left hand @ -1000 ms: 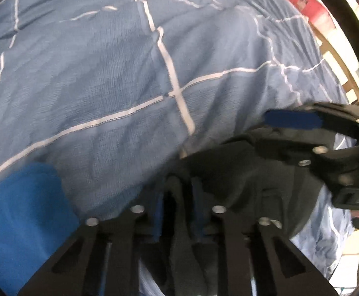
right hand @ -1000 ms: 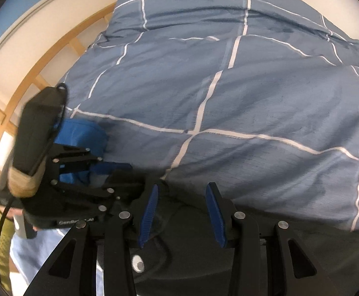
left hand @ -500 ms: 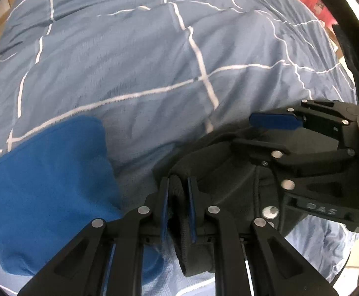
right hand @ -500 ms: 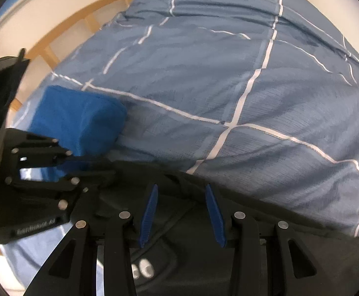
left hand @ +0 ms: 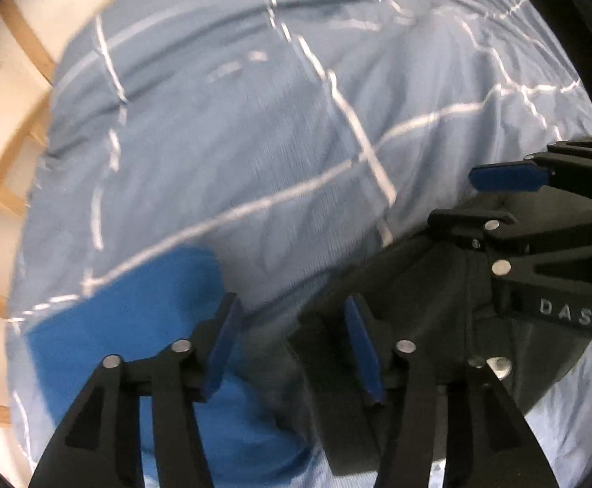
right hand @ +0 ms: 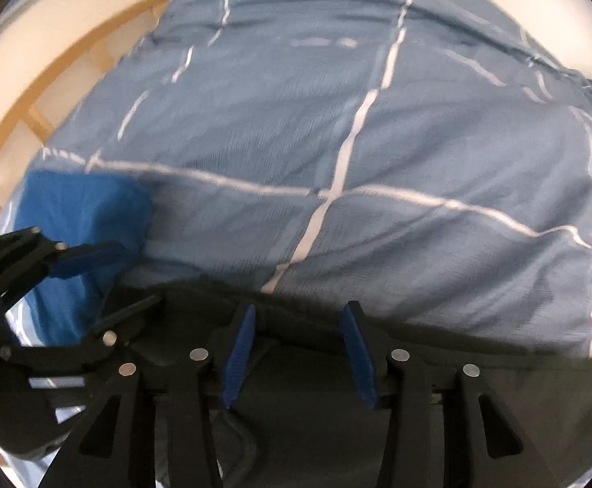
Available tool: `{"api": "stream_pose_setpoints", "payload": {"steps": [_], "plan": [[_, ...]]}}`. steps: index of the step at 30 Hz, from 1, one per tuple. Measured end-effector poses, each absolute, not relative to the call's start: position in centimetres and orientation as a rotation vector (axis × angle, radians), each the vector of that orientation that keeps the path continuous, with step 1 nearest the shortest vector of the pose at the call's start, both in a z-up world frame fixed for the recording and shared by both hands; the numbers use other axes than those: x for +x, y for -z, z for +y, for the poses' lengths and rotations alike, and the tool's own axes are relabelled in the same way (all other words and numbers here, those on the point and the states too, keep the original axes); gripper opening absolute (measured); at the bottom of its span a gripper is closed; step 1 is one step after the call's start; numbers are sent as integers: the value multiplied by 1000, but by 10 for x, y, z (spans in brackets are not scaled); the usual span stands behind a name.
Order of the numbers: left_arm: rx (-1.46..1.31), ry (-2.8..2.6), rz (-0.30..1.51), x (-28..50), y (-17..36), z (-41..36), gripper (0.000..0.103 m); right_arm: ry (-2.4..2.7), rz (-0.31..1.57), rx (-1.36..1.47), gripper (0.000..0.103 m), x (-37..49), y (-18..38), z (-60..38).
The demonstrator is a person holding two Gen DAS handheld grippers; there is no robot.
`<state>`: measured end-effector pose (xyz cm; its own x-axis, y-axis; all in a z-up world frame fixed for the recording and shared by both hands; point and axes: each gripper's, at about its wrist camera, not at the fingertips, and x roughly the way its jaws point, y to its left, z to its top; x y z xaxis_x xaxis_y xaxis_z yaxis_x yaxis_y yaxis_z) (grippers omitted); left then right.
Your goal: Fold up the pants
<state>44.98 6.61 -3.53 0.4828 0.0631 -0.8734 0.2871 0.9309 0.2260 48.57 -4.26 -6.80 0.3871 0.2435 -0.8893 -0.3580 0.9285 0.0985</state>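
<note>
Left wrist view: left tool (left hand: 292, 345) is sitting with its jaws apart, nothing between them. Dark pants (left hand: 430, 317) are lying on the blue checked duvet (left hand: 255, 142), just right of the tool. Blue folded cloth (left hand: 133, 325) is lying lower left. Right tool (left hand: 495, 199) is reaching in from the right over the pants, jaws apart.

Right wrist view: right tool (right hand: 298, 345) is hovering jaws apart over the pants (right hand: 316, 427). Left tool (right hand: 105, 280) is showing at left, jaws apart, by the blue cloth (right hand: 80, 207).

The pants (right hand: 336, 419) lie on the bed cover (right hand: 377, 142), at its near edge. A folded cloth (right hand: 80, 211) lies on the cover just left of the pants. The bed frame (right hand: 44, 118) stands far left.
</note>
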Motion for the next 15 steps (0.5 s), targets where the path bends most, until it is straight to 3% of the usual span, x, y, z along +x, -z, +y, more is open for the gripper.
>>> {"api": "stream_pose_setpoints", "payload": {"steps": [5, 15], "plan": [[343, 144, 965, 425, -4, 43, 66, -324, 1006, -115, 55, 471, 32, -74], [333, 366, 888, 382, -19, -77, 68, -73, 930, -13, 55, 422, -7, -253]]}}
